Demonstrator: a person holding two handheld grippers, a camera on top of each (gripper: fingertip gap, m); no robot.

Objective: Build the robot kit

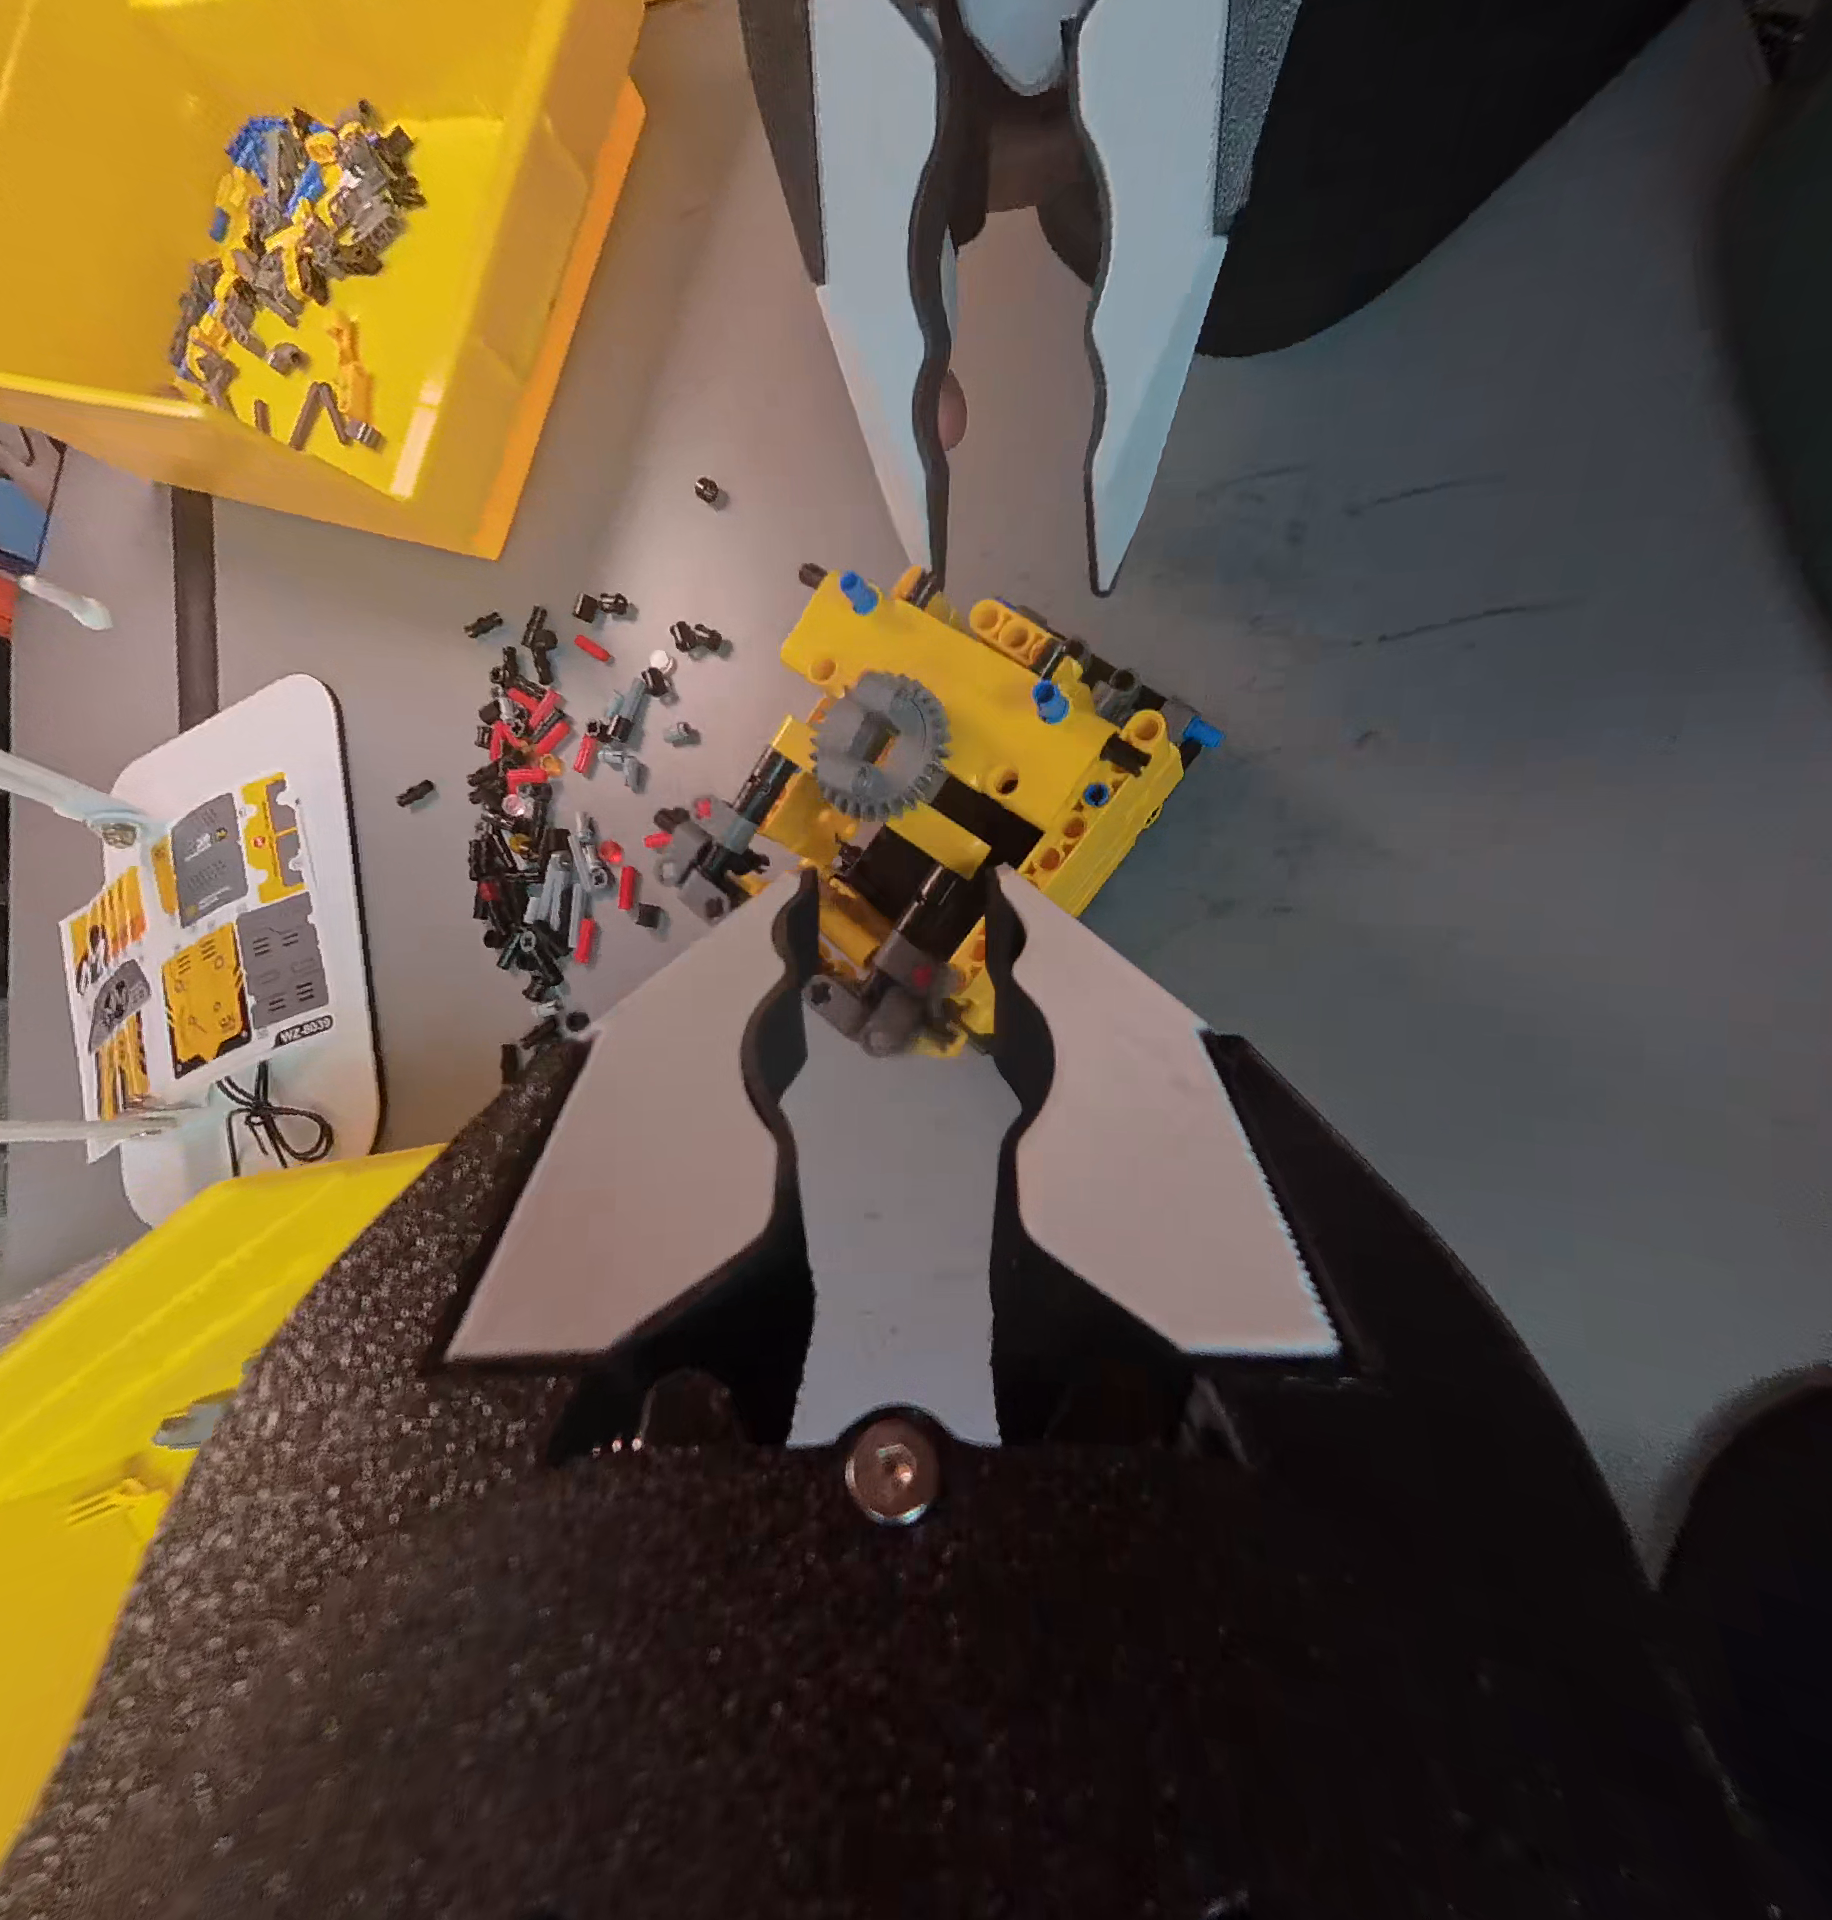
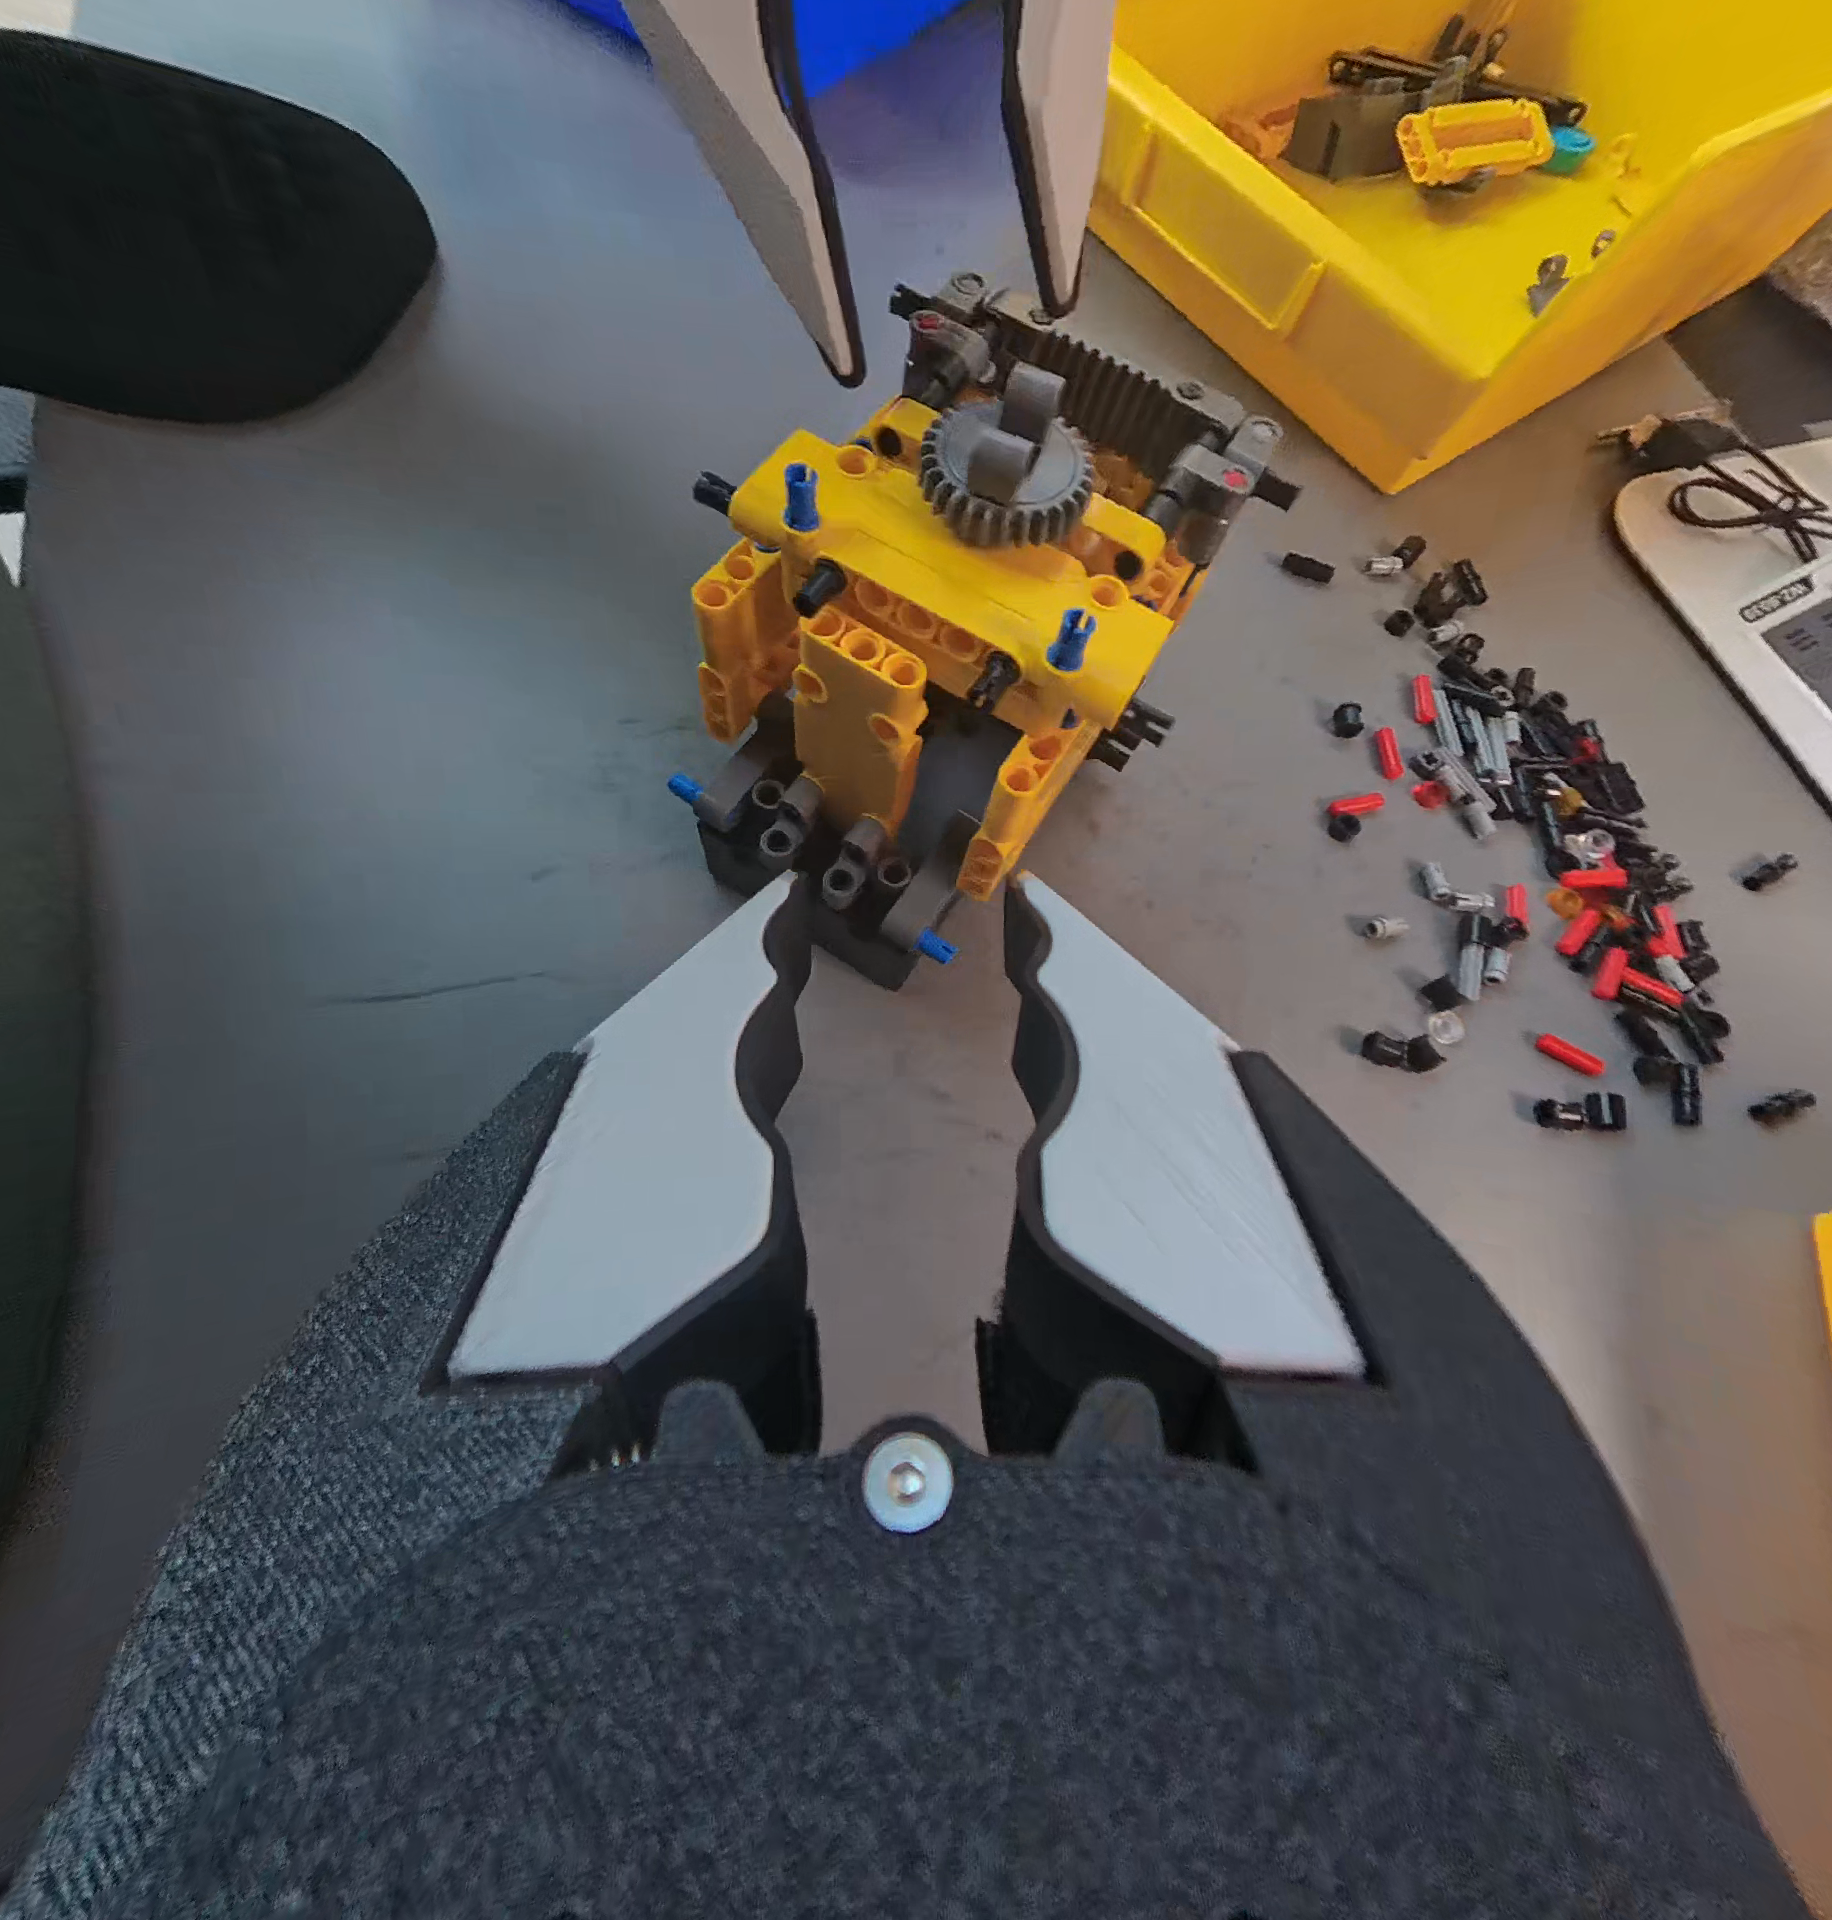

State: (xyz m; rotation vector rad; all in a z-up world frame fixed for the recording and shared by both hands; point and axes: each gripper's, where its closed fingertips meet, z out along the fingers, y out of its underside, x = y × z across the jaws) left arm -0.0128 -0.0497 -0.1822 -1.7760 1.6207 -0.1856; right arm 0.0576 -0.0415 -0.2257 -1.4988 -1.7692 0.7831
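A yellow, black and grey brick model [image 1: 953, 727] stands on the grey table [image 1: 1463, 831], with a grey gear [image 1: 881, 753] on top. My left gripper [image 1: 901, 888] is open, and its fingers straddle the model's grey end without clamping it. In the right wrist view the model [image 2: 922, 623] shows its gear [image 2: 1005, 478] and a dark toothed rack [image 2: 1120, 379]. My right gripper [image 2: 901, 883] is open, with its tips on either side of the model's black and grey near end. Each gripper also shows at the top of the other's view, the right one [image 1: 1016, 577] and the left one [image 2: 953, 332].
A heap of small black, red and grey pins [image 1: 548, 821] [image 2: 1577, 862] lies beside the model. Yellow bins [image 1: 455, 436] [image 2: 1307, 312] hold loose parts, and another yellow bin [image 1: 60, 1455] is nearby. A sticker sheet on a white board [image 1: 237, 935] [image 2: 1743, 582] lies past the pins. A black rounded object [image 2: 164, 229] sits at the table's edge. Some 9 cm of space lies between my two pairs of fingers.
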